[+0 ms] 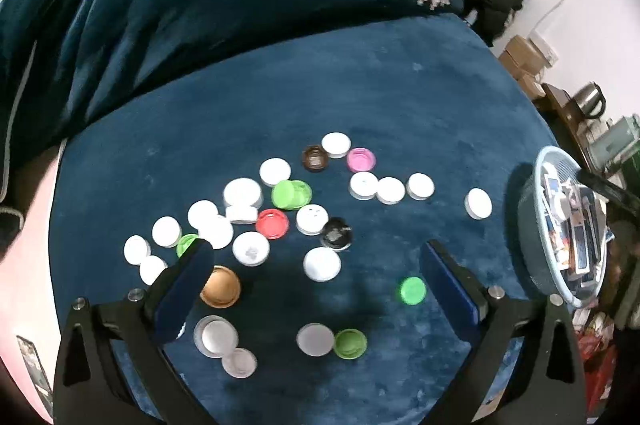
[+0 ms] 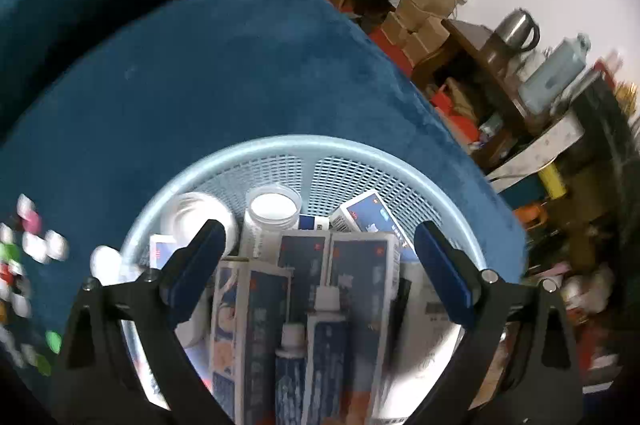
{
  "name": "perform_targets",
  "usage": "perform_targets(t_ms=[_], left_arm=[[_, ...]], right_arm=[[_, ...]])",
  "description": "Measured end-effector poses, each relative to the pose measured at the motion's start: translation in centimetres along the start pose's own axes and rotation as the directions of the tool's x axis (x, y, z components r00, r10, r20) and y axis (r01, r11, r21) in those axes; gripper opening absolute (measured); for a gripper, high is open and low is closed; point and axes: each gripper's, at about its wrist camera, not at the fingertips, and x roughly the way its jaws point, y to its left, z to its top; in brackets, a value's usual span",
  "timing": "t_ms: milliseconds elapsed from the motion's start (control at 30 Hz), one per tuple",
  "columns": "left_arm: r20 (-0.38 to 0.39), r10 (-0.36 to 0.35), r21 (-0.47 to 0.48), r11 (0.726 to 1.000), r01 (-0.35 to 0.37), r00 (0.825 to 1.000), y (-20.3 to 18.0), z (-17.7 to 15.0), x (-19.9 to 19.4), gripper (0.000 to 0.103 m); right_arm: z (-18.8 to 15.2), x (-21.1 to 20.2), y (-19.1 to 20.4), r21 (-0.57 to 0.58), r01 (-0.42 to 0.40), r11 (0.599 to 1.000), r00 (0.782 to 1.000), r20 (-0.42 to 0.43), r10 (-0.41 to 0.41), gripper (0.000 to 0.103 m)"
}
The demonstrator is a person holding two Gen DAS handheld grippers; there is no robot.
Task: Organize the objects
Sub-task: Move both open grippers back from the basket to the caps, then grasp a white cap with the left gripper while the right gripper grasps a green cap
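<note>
both grippers gape empty: left gripper over scattered caps, right gripper over basket.

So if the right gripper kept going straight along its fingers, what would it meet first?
Probably the toothpaste tubes and boxes piled in the light blue basket; the open right gripper points into it. Depth is unclear.

A tabletop covered in dark teal plush cloth carries a loose scatter of bottle caps, mostly white, with a few green, one red, one pink, one gold and two dark. A pale blue mesh basket sits at its right edge.
</note>
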Motion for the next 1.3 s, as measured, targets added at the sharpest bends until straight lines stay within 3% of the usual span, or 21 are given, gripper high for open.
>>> perform_targets(t_ms=[133,267,367,500,600,833,933,1000,1033,1067,1133,1300], left_arm=[[-0.027,0.019,-0.029,0.999,-0.02,0.999,1.5,-0.2,0.5,0.102],[0.001,0.048,-0.048,0.998,-0.048,0.999,3.1,-0.2,-0.7,0.102],[0.033,0.071,-0.055,0.996,-0.069,0.997,4.3,-0.2,-1.7,0.102],[0.076,0.113,-0.023,0.993,-0.112,0.991,6.3,-0.8,-3.0,0.102],[0.078,0.124,-0.013,0.992,-0.124,0.989,8.4,-2.0,-2.9,0.102],[0.003,0.104,-0.024,0.994,-0.104,0.995,12.5,-7.4,-0.3,0.1],[-0.041,0.079,-0.036,0.996,-0.08,0.996,13.2,-10.0,1.0,0.096],[-0.06,0.042,-0.051,0.998,-0.046,0.997,13.2,-11.6,1.9,0.095],[-0.065,0.035,-0.051,0.998,-0.038,0.997,13.1,-12.0,2.1,0.095],[-0.076,0.022,-0.045,0.999,-0.025,0.997,12.8,-12.5,2.5,0.094],[-0.087,-0.014,-0.028,1.0,0.011,0.996,12.0,-12.9,2.9,0.087],[-0.098,-0.088,0.025,0.996,0.091,0.991,9.3,-12.7,3.9,0.085]], right_arm=[[-2.0,-3.3,1.4,-0.027,-0.141,0.99,0.987,0.077,0.142,0.096],[-4.4,-6.5,6.6,-0.143,-0.322,0.936,0.932,0.125,0.34,0.096],[-6.8,-7.6,11.9,-0.248,-0.468,0.848,0.865,0.069,0.498,0.096],[-10.6,-5.8,17.2,-0.319,-0.551,0.771,0.827,-0.087,0.555,0.095],[-13.2,-3.4,19.0,-0.312,-0.569,0.761,0.821,-0.176,0.542,0.093],[-15.0,-1.2,20.6,-0.3,-0.564,0.77,0.826,-0.197,0.528,0.088],[-15.2,-0.4,22.0,-0.34,-0.532,0.776,0.847,-0.206,0.49,0.073],[-15.6,0.3,22.3,-0.364,-0.489,0.793,0.873,-0.198,0.447,0.053],[-15.8,0.3,22.2,-0.374,-0.475,0.797,0.88,-0.185,0.437,0.047],[-15.9,0.2,22.1,-0.376,-0.471,0.798,0.882,-0.169,0.441,0.034],[-16.0,-0.1,21.7,-0.363,-0.491,0.791,0.87,-0.174,0.461,0.03],[-17.0,-0.8,20.8,-0.36,-0.523,0.773,0.852,-0.201,0.483,0.031]])
